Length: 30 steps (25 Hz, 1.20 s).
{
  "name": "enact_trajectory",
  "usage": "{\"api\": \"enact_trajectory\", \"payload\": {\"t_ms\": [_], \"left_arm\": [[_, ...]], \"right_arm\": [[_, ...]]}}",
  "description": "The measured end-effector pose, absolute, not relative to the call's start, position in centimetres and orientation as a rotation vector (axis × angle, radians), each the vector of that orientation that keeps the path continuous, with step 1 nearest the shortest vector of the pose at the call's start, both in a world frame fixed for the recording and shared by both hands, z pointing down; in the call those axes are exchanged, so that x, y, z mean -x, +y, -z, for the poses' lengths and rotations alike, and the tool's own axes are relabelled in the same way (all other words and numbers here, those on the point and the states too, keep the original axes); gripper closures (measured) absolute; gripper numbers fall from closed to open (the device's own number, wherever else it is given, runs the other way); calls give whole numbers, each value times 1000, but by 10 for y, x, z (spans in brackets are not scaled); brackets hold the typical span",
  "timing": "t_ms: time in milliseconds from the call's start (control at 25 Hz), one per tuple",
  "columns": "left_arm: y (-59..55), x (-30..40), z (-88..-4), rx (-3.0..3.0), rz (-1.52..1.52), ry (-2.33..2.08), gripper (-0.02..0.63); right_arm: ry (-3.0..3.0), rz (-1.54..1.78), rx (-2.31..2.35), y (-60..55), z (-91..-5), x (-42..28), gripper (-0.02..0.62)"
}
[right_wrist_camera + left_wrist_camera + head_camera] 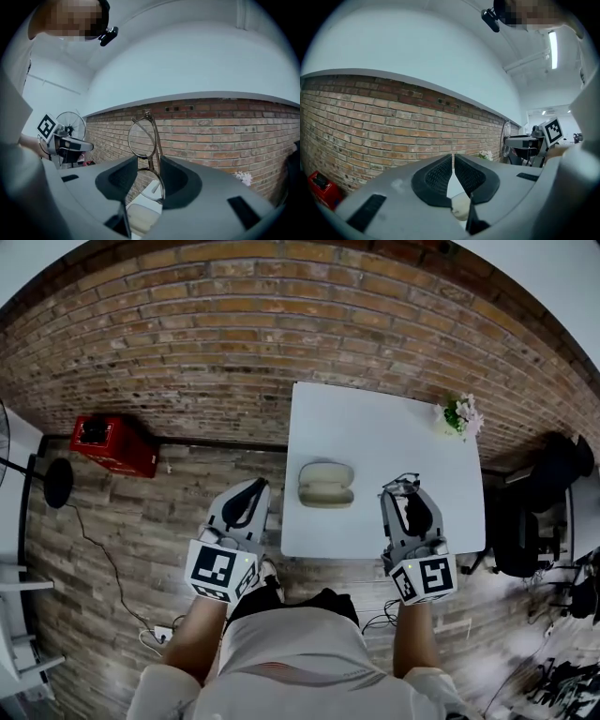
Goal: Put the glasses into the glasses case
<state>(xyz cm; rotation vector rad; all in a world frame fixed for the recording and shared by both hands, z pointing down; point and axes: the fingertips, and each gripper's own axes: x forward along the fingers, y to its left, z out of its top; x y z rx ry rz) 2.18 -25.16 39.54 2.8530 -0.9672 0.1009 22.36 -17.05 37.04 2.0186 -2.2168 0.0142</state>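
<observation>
An open beige glasses case (325,484) lies on the white table (375,437) near its front edge. In my right gripper (404,491) are thin wire-framed glasses (142,138), standing on edge with one lens above the other; the jaws (149,161) are shut on the frame at the bridge. That gripper hovers over the table's front right part, to the right of the case. My left gripper (256,487) is just off the table's left edge, beside the case, its jaws (453,157) shut with nothing between them. Below them shows part of the case (460,207).
A small pot of flowers (459,415) stands at the table's far right corner. A red box (114,444) sits on the wooden floor at the left by the brick wall. A dark chair (539,507) stands to the right of the table, and a fan (71,128) to the left.
</observation>
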Motion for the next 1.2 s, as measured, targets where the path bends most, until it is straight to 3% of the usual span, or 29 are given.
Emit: {"api": "enact_trajectory", "payload": {"t_ms": [600,1200], "left_arm": [[-284,-53,-416,-2709,-178,-1186,578],[-287,-39,-447,-2577,-218,-1285,578]], "right_arm": [[-2356,-142,-1620,-249,-417,-256,393],[-2200,-392,-795,-267,-576,-189,393]]}}
